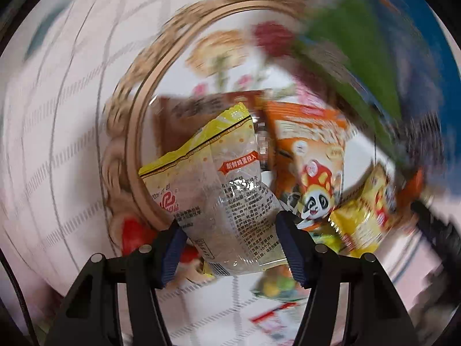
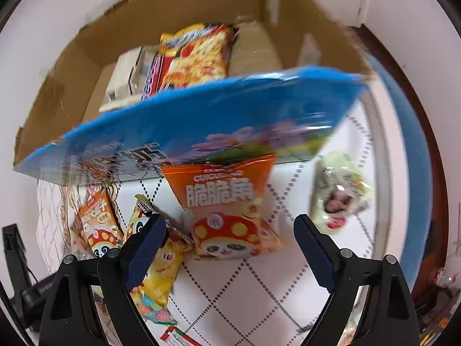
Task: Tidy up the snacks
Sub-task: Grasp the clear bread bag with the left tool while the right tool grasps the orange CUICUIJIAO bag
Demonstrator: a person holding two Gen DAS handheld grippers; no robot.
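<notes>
Your left gripper (image 1: pixel 232 248) was clamped on a clear-and-yellow packet (image 1: pixel 222 190): both blue pads (image 1: pixel 173 252) pressed its lower sides, and the packet rose toward 12 o'clock from the jaws. Only the left view showed this grip. Behind it, that view gave a round woven tray (image 1: pixel 135 132) at 10 o'clock, its rim blurred, with an orange panda packet (image 1: pixel 309 155) at 2 o'clock of the held one and a yellow packet (image 1: pixel 364 213) at 3 o'clock. Everything past the packet was smeared there.

Your right gripper (image 2: pixel 230 248) stood apart, its jaws wide and pressing nothing. Between them, toward 12 o'clock, lay an orange bag (image 2: pixel 230 201) on the quilted cloth (image 2: pixel 245 282), clear of both pads. Only the right view showed the cardboard box (image 2: pixel 86 43) at 12 o'clock with a noodle pack (image 2: pixel 198 54) inside, and its blue flap (image 2: pixel 201 121) overhanging the bag's top edge. A pale green packet (image 2: pixel 340 196) lay at 2 o'clock, well apart; small packets (image 2: pixel 161 262) crowded the left finger.
</notes>
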